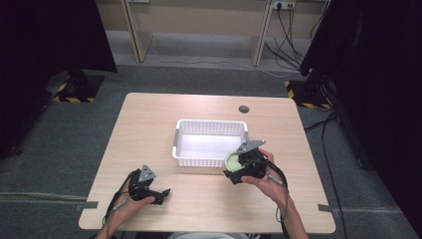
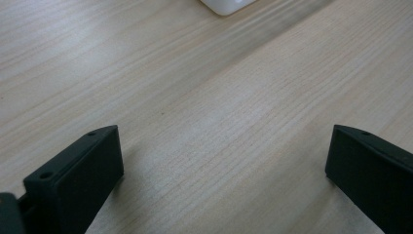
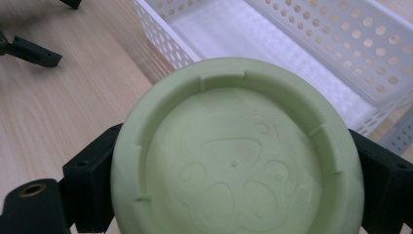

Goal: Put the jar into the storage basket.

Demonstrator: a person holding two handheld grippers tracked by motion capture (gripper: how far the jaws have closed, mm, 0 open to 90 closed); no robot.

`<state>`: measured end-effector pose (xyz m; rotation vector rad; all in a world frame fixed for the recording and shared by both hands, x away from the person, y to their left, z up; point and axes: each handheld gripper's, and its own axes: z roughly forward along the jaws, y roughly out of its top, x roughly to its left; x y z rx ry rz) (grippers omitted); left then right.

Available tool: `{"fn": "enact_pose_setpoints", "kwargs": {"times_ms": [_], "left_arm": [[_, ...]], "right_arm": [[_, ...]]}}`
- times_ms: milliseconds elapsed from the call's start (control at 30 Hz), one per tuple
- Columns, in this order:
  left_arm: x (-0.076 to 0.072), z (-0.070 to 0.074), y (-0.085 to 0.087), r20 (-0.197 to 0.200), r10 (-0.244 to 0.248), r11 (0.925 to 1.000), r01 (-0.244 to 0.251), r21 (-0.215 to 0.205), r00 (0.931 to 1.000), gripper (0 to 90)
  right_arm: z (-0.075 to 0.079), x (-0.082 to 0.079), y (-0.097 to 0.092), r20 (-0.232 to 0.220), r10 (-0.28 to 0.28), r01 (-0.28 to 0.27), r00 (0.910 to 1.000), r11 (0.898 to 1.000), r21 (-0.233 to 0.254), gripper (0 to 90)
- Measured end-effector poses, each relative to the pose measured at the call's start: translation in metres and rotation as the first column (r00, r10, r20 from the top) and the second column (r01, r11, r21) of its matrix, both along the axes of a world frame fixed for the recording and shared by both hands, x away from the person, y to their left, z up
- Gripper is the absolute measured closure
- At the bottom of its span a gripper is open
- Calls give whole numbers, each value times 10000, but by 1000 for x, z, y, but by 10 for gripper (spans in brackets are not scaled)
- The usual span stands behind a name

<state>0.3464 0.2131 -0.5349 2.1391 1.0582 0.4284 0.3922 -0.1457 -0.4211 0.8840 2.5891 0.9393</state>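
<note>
1 green bowl (image 3: 238, 156) pinched by right hand-held gripper (image 1: 245, 167), bottom toward camera, held at near rim of white basket (image 1: 185, 130), probably for dropping in. Left hand-held gripper (image 1: 149, 186) spread wide, idle on worktop (image 1: 149, 119).

we see even, soft overhead light on the table (image 1: 209, 199) — dark corners at ten and two o'clock, close views slightly soft.
</note>
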Motion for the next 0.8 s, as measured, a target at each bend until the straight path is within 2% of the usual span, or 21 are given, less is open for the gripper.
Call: {"fn": "enact_pose_setpoints", "kwargs": {"times_ms": [300,800], "left_arm": [[0,0,0,-7,10,10000,-10,-8,10000,0],[0,0,0,0,0,10000,0,-3,10000,0]], "right_arm": [[11,12,21,-196,413,-412,9990,9991,52,112],[28,29,36,-351,551,-546,9979,9984,151,112]]}}
